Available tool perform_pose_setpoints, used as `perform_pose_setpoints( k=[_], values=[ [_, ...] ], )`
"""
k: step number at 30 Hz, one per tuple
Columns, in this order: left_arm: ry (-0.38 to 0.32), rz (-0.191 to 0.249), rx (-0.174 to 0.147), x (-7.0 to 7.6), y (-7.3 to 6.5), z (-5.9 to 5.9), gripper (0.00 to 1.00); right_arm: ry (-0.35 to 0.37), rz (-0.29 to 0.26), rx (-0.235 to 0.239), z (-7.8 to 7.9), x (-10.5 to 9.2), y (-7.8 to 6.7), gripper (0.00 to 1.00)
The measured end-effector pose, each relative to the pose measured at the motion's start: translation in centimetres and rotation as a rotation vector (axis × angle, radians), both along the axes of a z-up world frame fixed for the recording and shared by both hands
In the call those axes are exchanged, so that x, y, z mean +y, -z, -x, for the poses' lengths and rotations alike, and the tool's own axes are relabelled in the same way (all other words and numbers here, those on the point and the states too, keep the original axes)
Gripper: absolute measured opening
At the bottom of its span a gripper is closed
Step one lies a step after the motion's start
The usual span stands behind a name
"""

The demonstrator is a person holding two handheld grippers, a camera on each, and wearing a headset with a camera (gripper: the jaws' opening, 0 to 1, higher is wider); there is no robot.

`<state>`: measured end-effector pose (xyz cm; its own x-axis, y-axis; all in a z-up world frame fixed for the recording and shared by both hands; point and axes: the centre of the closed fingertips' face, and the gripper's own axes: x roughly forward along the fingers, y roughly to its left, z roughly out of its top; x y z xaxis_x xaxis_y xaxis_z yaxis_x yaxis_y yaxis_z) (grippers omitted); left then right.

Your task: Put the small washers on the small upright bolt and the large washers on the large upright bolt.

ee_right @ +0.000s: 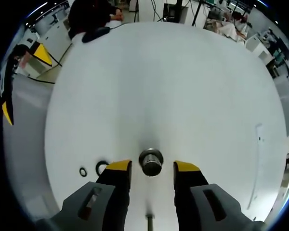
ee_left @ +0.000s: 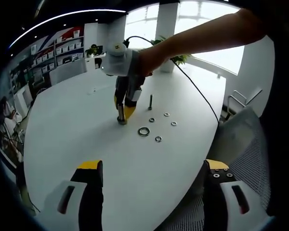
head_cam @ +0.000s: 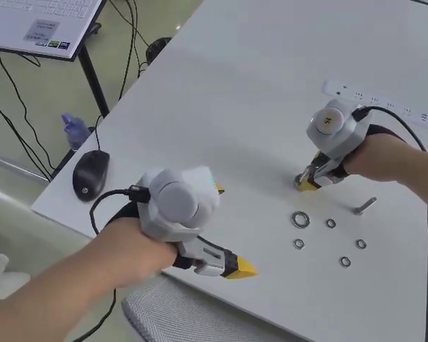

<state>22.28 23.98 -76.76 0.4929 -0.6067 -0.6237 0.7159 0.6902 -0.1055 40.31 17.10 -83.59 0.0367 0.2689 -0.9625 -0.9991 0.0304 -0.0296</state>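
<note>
Office or lab workspace. Large white table (head_cam: pixel 235 92) with laptop (head_cam: pixel 39 25) on a stand, mouse (head_cam: pixel 90 173), power strip (head_cam: pixel 381 107), cables trailing to the floor, mesh chair (head_cam: pixel 192 317) at the edge. Shelves of boxes (ee_left: pixel 62 48), big windows (ee_left: pixel 207 19), cluttered desks (ee_right: pixel 231 24) beyond.

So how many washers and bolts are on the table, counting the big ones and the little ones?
Big washers: 1
Small washers: 4
Big bolts: 1
Small bolts: 1
Total: 7
</note>
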Motion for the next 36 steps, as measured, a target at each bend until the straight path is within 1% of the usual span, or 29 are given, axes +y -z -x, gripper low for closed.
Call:
perform_pose_setpoints(
  k=[2,5,8,13,18,23,29,36],
  values=[
    [0.000,0.000,-0.002,0.0,-0.1,0.1,0.86,-0.010,0.003,-0.007,0.0,-0.1,-0.4,0.35],
    [-0.001,0.006,-0.006,-0.1,-0.4,0.2,0.86,-0.013,-0.009,-0.018,0.0,0.0,-1.3,0.36],
    [-0.002,0.007,-0.003,-0.1,-0.3,0.3,0.85,-0.016,-0.015,-0.014,0.2,0.1,-2.0,0.35],
    [0.009,0.005,-0.011,-0.5,-0.5,0.5,0.85,-0.024,-0.020,-0.011,0.7,0.0,-3.0,0.35],
    [0.015,0.000,-0.014,-0.7,-0.7,0.6,0.84,-0.036,-0.013,-0.011,1.1,-0.3,-3.2,0.35],
    [0.015,0.003,-0.017,-0.8,-0.9,0.7,0.84,-0.042,-0.023,-0.013,1.4,-0.2,-3.6,0.35],
    [0.024,-0.016,-0.014,-0.7,-0.7,1.0,0.83,-0.071,-0.031,-0.015,2.3,-0.1,-3.7,0.34],
    [0.024,-0.020,-0.012,-0.7,-0.8,1.2,0.82,-0.084,-0.042,-0.004,3.9,-0.1,-3.7,0.34]
  ],
)
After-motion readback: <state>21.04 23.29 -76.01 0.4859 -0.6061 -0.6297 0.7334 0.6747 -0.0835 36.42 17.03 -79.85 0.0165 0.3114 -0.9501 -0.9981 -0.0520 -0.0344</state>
